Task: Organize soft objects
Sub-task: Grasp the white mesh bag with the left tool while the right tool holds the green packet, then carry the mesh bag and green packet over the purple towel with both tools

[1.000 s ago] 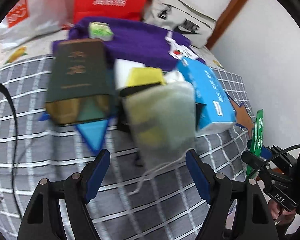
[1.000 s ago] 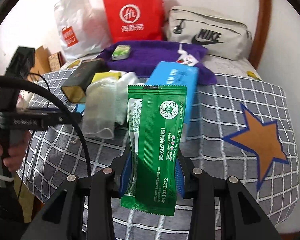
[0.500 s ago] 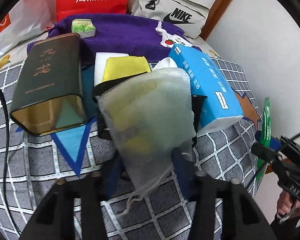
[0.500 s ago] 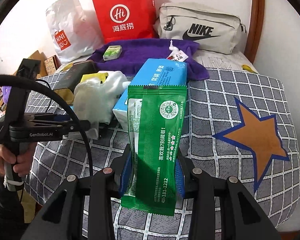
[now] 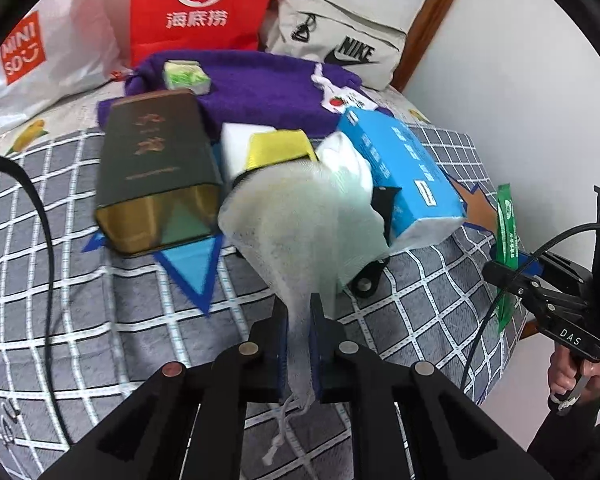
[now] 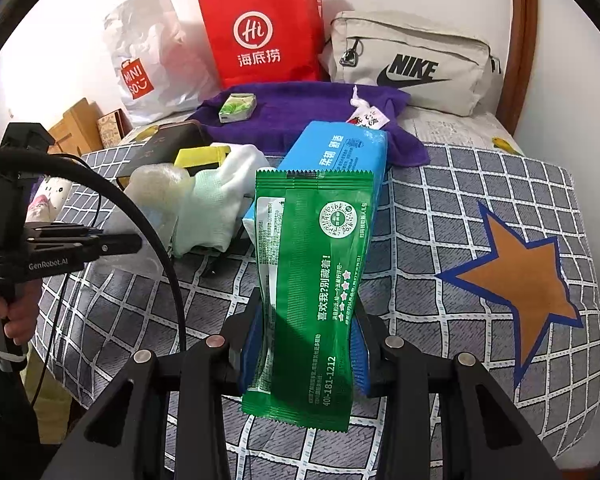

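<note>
While the left gripper was clenched on the drawn neck of a white mesh pouch, the pouch's drawstring hung loose below the blue pads, and its bulging body lay just ahead on the grey checked bedspread. The right gripper was likewise closed, pinching a green sachet upright at its narrowed waist, the lower end projecting below the pads; in the left wrist view the same sachet appeared edge-on at the right margin. Beyond the pouch, a pale glove rested against it, and part of a black strap with a buckle showed from beneath. To the left lay a dark green tin with gold lettering, tilted on a blue star patch; to the right lay a blue tissue pack, touching the glove. Between tin and pack, a yellow cloth lay over a white block. An orange star patch marked the bedspread well to the right in the right wrist view. Farther back, a purple towel carried a small green-and-white packet and a tagged white item. Against the wall stood a white MINISO bag, a red paper bag and a beige Nike pouch, beside a wooden bed frame.
</note>
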Tool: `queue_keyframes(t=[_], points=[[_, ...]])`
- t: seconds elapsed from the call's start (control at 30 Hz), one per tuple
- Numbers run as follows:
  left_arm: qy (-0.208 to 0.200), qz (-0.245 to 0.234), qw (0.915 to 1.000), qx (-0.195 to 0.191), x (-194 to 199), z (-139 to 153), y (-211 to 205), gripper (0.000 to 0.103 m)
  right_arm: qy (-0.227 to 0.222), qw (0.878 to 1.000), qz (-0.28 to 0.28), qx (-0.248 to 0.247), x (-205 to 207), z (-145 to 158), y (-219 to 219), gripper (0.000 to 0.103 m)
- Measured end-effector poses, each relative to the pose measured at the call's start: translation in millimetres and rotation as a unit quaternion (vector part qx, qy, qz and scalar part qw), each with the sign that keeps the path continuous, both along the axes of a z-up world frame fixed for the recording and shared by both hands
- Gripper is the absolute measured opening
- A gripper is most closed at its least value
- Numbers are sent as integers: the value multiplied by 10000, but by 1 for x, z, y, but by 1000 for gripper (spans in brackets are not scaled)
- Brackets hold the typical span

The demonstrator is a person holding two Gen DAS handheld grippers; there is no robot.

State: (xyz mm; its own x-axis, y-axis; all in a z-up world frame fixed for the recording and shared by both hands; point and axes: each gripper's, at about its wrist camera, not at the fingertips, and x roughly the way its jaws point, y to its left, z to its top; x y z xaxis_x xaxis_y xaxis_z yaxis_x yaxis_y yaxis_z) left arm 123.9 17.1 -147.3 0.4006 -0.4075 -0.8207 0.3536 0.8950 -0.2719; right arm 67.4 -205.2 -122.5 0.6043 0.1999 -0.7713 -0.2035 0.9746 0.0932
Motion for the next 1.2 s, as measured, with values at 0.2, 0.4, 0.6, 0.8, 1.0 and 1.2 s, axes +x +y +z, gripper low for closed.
queue_keyframes(t=[0.2,0.4,0.6,0.8,1.0,1.2], points=[[-143,166,9997,-67,-2,13,18,7,-65,9998,95,131,-2,8,3,38],[-160,162,9996,-162,-3,18,22,6,-122,9997,147,139,0,17,5,38],[-331,216,9989,-235,-4,34,27,6,-221,9994,241,112,7,28,7,38],[-493,354,9978,-258,7,50,31,6,-314,9989,322,158,26,41,8,38],[-621,483,9966,-246,30,67,35,6,-380,9984,336,238,52,52,8,38],[-722,600,9954,-196,58,78,37,6,-382,9982,277,373,81,60,6,38]])
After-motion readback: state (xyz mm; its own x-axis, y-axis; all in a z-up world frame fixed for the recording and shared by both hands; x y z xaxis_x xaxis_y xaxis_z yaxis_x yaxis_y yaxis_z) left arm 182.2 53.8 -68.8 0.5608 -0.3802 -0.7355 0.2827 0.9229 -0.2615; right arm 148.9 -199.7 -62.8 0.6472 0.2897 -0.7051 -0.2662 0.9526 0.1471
